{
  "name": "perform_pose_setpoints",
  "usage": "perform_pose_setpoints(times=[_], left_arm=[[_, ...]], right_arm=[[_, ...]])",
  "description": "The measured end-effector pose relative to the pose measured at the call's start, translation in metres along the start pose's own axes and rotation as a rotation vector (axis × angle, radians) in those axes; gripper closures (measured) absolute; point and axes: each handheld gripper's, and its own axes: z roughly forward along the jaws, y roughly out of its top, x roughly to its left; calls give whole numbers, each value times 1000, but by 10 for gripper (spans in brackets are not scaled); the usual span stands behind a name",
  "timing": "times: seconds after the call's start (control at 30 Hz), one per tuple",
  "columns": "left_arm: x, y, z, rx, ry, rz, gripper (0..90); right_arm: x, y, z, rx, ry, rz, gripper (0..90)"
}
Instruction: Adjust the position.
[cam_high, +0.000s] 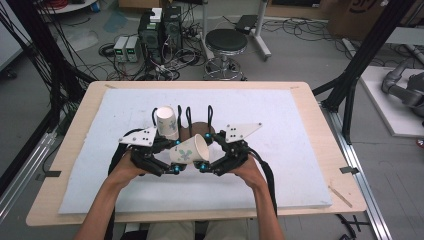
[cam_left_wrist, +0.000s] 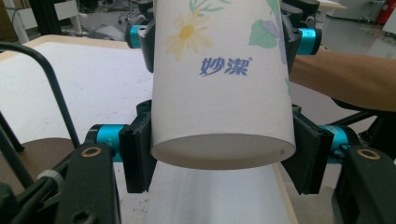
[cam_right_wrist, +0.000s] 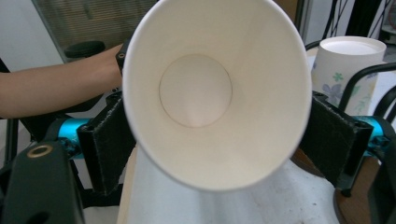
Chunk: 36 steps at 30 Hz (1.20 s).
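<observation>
White-padded worktop (cam_high: 300, 150) at frame centre, flowered paper cup (cam_high: 190, 149) lying sideways above it, left tool (cam_high: 172, 162) clamped on its base end, right tool (cam_high: 206, 161) clamped near its rim, second cup (cam_high: 167, 121) upside down on black rack (cam_high: 192, 120) behind.

High view: above the person's side, looking forward and down on the surface (cam_high: 300, 100). Tool views: close, facing each other, sharing the floral cup (cam_high: 190, 149) from opposite ends.
</observation>
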Motion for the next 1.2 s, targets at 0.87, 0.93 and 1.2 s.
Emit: perform_pose_setpoints(times=[0.87,0.93,1.2], left_arm=[[-1,3,9,2,-35,11,364],[-1,3,9,3,-34,12,365],[-2,3,8,8,-35,12,367]], right_arm=[[0,2,7,-23,53,-15,268],[1,2,7,-25,58,-23,300],[1,2,7,-27,61,-31,319]])
